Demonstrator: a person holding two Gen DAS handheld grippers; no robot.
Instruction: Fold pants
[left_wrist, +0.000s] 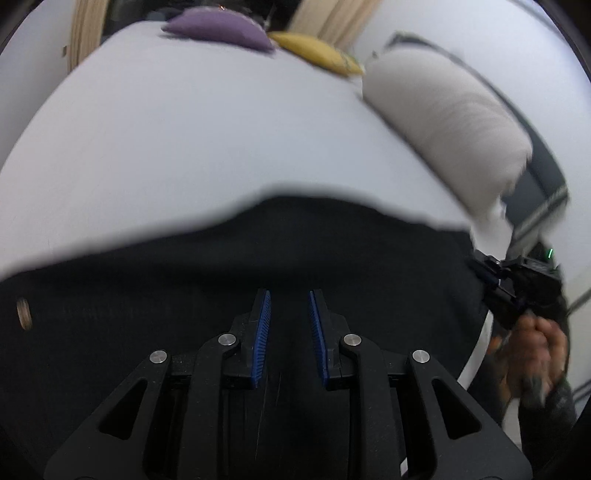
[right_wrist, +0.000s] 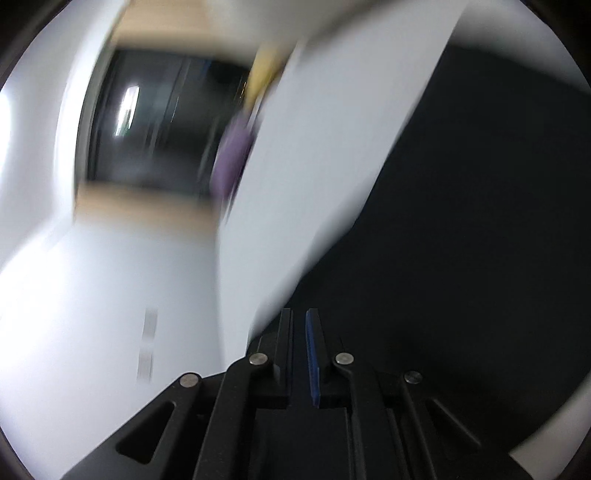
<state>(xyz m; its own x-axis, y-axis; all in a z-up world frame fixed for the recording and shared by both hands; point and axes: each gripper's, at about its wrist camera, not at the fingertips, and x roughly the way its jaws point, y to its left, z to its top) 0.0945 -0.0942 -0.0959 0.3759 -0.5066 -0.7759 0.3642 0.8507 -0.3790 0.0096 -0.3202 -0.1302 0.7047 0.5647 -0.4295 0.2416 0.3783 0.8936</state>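
Black fabric, the pants (left_wrist: 258, 258), spread flat on the near part of a white bench (left_wrist: 184, 140), filling the foreground of both wrist views. Left gripper (left_wrist: 290, 295): above the pants, blue-padded fingers (left_wrist: 263, 325) narrowly apart, nothing seen pinched between them. Right gripper (right_wrist: 299, 314): fingers nearly together over the pants' edge at the bench; whether cloth is caught there cannot be told, the view being blurred. A person's hand (left_wrist: 535, 354) carries it at the pants' right edge. Farther back: folded cream garment (left_wrist: 450, 125) at the right. Far edge: purple folded item (left_wrist: 218, 27), yellow folded item (left_wrist: 317, 51) just beside it. No containers.
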